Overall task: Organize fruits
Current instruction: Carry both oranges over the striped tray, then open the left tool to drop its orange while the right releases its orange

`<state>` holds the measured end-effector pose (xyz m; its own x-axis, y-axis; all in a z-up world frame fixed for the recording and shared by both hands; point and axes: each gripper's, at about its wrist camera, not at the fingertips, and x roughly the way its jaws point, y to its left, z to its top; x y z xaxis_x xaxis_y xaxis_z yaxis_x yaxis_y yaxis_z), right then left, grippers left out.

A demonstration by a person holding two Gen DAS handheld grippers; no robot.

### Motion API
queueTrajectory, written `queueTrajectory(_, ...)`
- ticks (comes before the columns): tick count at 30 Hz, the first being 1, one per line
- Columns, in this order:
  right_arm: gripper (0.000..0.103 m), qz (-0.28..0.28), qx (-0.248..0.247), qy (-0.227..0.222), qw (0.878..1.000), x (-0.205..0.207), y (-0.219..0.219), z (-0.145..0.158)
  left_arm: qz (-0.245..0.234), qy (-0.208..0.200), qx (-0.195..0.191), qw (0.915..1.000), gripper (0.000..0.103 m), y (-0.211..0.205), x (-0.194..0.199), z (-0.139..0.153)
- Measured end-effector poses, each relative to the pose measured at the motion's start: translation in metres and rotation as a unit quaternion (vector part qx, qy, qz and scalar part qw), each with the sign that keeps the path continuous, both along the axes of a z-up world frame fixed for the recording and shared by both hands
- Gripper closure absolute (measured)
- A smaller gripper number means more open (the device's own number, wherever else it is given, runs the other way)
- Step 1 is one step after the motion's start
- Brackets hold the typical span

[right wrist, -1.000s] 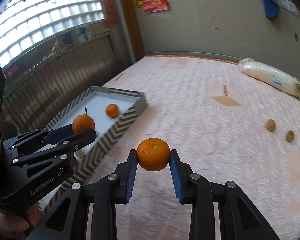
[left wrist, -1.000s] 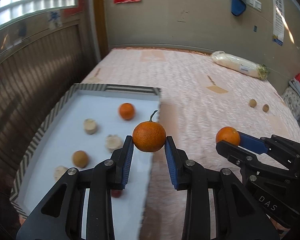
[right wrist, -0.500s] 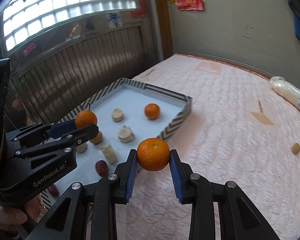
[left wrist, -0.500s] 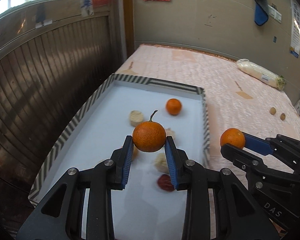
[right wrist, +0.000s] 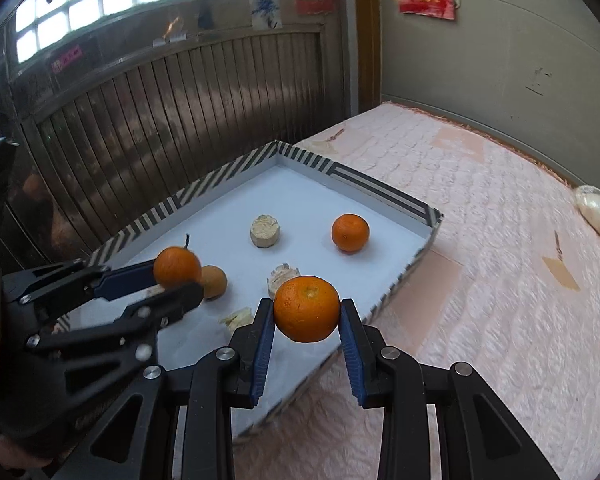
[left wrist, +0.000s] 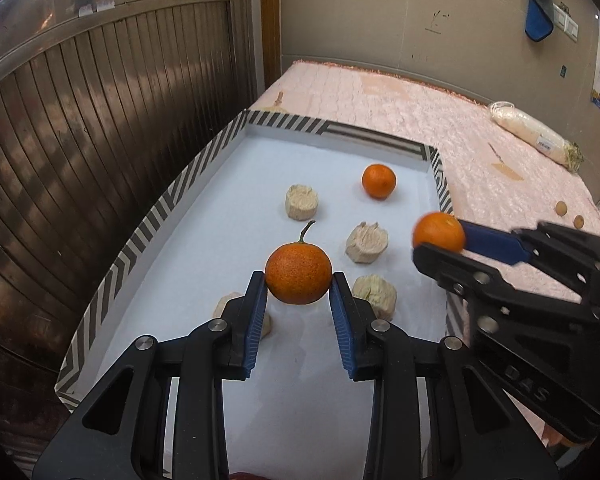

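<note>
A pink quilted bed (left wrist: 380, 96) fills the room's corner, with a slatted dark panel along one side and a grey wall behind. On the bed lies a shallow tray (left wrist: 284, 122) with a striped rim and white floor, the place where the fruit appears to be gathered. One orange (left wrist: 379, 181) already sits near its far end, among several pale lumpy pieces (left wrist: 301, 201) and a brownish round fruit (right wrist: 213, 281).

The left gripper (left wrist: 299, 296) is clenched on a stemmed orange (left wrist: 299, 273), held in the air above the tray's floor. The right gripper (right wrist: 306, 320) is clenched on a second orange (right wrist: 306, 308), which hangs over the tray's near rim, not yet clearly inside.

So part of the job looks done, and two oranges are about to be set down. Still left out on the bed are two small brown fruits (left wrist: 561, 208), well apart from the tray, and a long pale bagged bundle (left wrist: 528, 136) near the wall.
</note>
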<state>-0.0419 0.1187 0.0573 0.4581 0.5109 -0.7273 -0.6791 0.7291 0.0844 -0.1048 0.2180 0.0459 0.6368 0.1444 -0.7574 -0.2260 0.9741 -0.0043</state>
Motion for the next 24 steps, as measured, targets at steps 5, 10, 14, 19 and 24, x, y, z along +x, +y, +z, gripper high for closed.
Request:
queueTrajectory(5, 0.072, 0.007, -0.024, 0.004, 1.0, 0.009, 0.015, -0.011, -0.001, 0.009, -0.001, 1.0, 0.071, 0.001, 0.002, -0.005)
queueTrajectory(10, 0.072, 0.01, -0.028, 0.01, 0.999, 0.015, 0.021, -0.016, 0.002, 0.01, -0.001, 0.9999, 0.071, 0.004, 0.004, -0.006)
queueTrajectory(14, 0.072, 0.012, -0.031, 0.009, 0.999, 0.013, 0.024, -0.019, 0.002, 0.011, 0.0, 0.9999, 0.071, 0.004, 0.005, -0.006)
queueTrajectory(19, 0.071, 0.016, -0.029, 0.008, 0.999, 0.014, 0.024, -0.02, 0.003, 0.013, -0.004, 0.9999, 0.07, 0.005, 0.005, -0.007)
queueTrajectory(24, 0.07, 0.013, -0.023, 0.004, 1.0, 0.009, 0.017, -0.016, 0.012, 0.013, -0.005, 0.9998, 0.052, 0.008, 0.003, -0.006)
